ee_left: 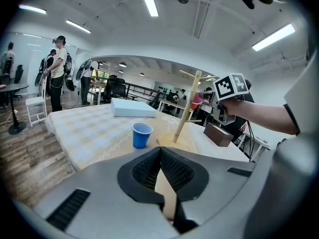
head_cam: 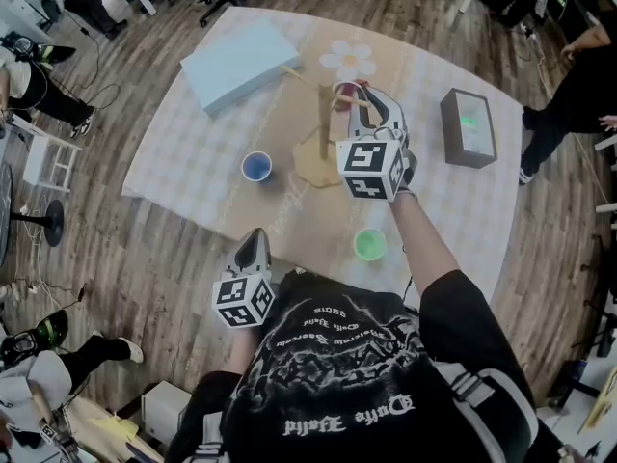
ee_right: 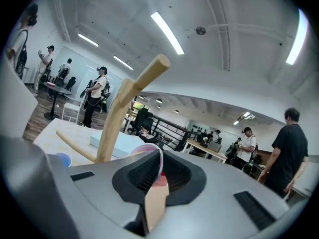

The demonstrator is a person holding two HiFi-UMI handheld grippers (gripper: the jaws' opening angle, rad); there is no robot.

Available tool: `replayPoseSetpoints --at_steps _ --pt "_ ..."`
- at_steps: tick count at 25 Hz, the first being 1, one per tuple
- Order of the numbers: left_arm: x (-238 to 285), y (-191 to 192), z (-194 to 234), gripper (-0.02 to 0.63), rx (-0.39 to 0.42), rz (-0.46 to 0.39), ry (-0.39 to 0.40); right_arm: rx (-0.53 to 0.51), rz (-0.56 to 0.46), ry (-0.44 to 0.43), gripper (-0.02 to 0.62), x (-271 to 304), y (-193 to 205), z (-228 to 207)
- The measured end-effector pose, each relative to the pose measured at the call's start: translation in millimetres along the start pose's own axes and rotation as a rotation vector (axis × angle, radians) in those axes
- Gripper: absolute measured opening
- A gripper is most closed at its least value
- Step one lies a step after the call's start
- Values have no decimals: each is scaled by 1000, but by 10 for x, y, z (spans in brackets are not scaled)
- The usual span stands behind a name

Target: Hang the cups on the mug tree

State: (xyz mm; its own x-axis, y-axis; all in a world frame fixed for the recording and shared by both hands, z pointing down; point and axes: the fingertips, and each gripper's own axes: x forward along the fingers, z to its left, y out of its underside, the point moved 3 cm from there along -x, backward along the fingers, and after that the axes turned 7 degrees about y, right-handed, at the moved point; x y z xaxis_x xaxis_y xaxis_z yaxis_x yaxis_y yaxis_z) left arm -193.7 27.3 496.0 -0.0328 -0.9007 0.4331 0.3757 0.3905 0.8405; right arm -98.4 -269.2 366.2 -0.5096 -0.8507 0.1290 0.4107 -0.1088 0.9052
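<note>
A wooden mug tree (head_cam: 321,123) stands mid-table, its pegs bare; it also shows as the mug tree (ee_left: 185,111) and mug tree (ee_right: 117,116). My right gripper (head_cam: 359,100) is raised beside its top, shut on the rim of a red cup (head_cam: 348,93), seen close as the red cup (ee_right: 155,169). A blue cup (head_cam: 256,166) stands left of the tree's base, the same blue cup (ee_left: 141,134). A green cup (head_cam: 369,244) sits near the front edge. My left gripper (head_cam: 254,249) hangs low at the table's front, shut and holding nothing, its jaws together (ee_left: 160,156).
A light blue box (head_cam: 239,62) lies at the back left of the table (head_cam: 183,162). A dark box (head_cam: 469,127) sits at the right. People stand around the room, one near the right edge (head_cam: 569,95).
</note>
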Motion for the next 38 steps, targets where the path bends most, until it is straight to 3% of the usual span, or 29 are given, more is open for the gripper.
replayPoseSetpoints --at_steps 12,38 --pt "40 32 -2 20 -8 5 18 -102 -77 -25 31 -144 -57 136" --pt "126 63 -47 20 -16 15 43 -126 -61 -93 26 -387 116 411"
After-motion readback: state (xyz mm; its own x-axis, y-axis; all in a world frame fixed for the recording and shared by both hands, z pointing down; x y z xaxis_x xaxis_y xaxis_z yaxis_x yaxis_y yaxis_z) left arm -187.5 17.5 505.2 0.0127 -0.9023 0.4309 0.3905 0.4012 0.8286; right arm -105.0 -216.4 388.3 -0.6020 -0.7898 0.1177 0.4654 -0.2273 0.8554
